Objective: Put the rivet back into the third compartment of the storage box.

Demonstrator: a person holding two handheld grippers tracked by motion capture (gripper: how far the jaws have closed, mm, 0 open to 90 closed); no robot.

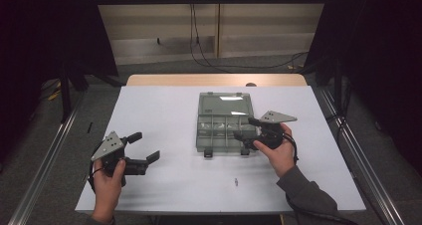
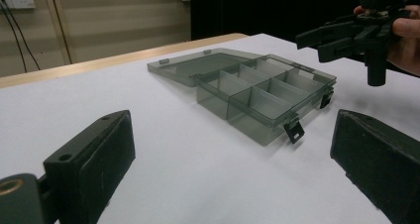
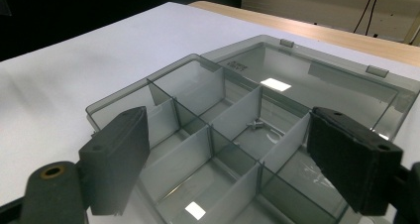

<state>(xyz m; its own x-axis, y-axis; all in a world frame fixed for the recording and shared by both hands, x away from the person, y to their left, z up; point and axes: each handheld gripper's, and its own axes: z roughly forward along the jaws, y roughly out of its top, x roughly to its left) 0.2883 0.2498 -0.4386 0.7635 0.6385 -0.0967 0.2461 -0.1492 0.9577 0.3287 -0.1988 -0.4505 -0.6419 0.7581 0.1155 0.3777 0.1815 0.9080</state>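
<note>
From above, your box lies open mid-tabletop, lid flat behind it, with a small screw lying loose on the tabletop near you; your right hand-held gripper hovers at the box's right front corner, and your left hand-held gripper sits well apart to the left. Your right gripper view adds a small part inside a middle compartment, framed by wide, empty jaws. Your left gripper view shows the front latches hanging undone, its own jaws wide and empty.

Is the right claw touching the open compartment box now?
Apart. In the left gripper view, the right claw hangs above the compartment box with white table visible between them; the right gripper view shows its jaws wide open with nothing between them.
</note>
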